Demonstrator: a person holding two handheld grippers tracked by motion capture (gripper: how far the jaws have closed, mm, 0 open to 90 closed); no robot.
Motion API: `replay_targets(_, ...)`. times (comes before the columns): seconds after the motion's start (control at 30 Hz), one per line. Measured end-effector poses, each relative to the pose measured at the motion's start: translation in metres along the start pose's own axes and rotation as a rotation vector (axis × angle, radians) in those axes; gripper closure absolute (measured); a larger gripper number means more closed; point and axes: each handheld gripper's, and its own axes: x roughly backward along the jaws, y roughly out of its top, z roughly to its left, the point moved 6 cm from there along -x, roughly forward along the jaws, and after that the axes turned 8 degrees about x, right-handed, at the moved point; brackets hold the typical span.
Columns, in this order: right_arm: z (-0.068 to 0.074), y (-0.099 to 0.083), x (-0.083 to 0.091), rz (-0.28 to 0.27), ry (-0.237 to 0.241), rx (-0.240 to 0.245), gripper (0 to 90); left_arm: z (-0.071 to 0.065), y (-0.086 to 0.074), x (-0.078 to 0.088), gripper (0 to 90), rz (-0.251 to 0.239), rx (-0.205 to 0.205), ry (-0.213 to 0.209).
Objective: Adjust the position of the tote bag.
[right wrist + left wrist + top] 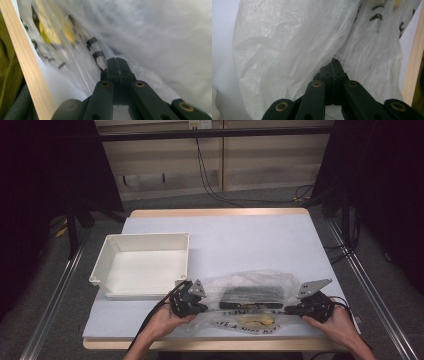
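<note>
Both grippers pinch the plastic bag [252, 295] at opposite ends — left gripper [202, 308] and right gripper [289, 309] jaws fully closed on film — likely to spread it beside the tray [145, 265].

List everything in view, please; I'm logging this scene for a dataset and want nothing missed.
plastic bag: one, clear with black print and a yellow mark, near edge of the table, pinched at both ends
dark object: one, black, inside the bag
tray: one, white, table's left side
table: one, pale top with wooden edge
left hand-held gripper: one, black, shut on the bag's left end
right hand-held gripper: one, black, shut on the bag's right end
</note>
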Motion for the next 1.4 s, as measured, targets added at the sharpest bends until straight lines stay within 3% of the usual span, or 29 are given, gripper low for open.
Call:
replay_targets(0.23, 0.003, 0.019, 0.017, -0.095, 0.021, 0.008, 90.0, -0.01, 0.019, 0.013, 90.0, -0.039, -0.041, -0.013)
replay_targets(0.33, 0.004, 0.033, 0.031, -0.112, 0.0, 0.055, 90.0, -0.012, 0.03, 0.018, 90.0, -0.055, -0.06, -0.006)
replay_targets(0.5, -0.005, 0.047, 0.042, -0.106, -0.049, 0.083, 90.0, -0.012, 0.039, 0.025, 89.4, -0.022, -0.104, 0.024)
replay_targets(0.6, -0.02, 0.047, 0.036, -0.061, -0.086, 0.084, 90.0, -0.006, 0.042, 0.019, 89.3, -0.016, -0.089, 0.041)
replay_targets(0.67, -0.033, 0.039, 0.022, -0.03, -0.086, 0.067, 90.0, 0.004, 0.039, 0.01, 89.5, 0.027, -0.087, 0.06)
replay_targets(0.83, -0.044, 0.022, -0.001, 0.056, -0.079, 0.054, 90.0, 0.013, 0.029, -0.001, 90.0, 0.048, -0.045, 0.062)
replay_targets(0.93, -0.047, 0.019, -0.005, 0.059, -0.085, 0.052, 90.0, 0.015, 0.024, -0.004, 90.0, 0.049, -0.027, 0.069)
replay_targets(1.03, -0.05, 0.01, -0.01, 0.094, -0.129, 0.047, 90.0, 0.02, 0.014, -0.005, 90.0, 0.045, -0.003, 0.073)
replay_targets(1.23, -0.054, -0.003, -0.002, 0.065, -0.15, 0.005, 90.0, 0.021, -0.001, 0.003, 90.0, 0.046, -0.004, 0.077)
replay_targets(1.4, -0.052, -0.003, -0.002, 0.093, -0.168, 0.017, 90.0, 0.022, -0.006, 0.006, 90.0, 0.049, -0.008, 0.084)
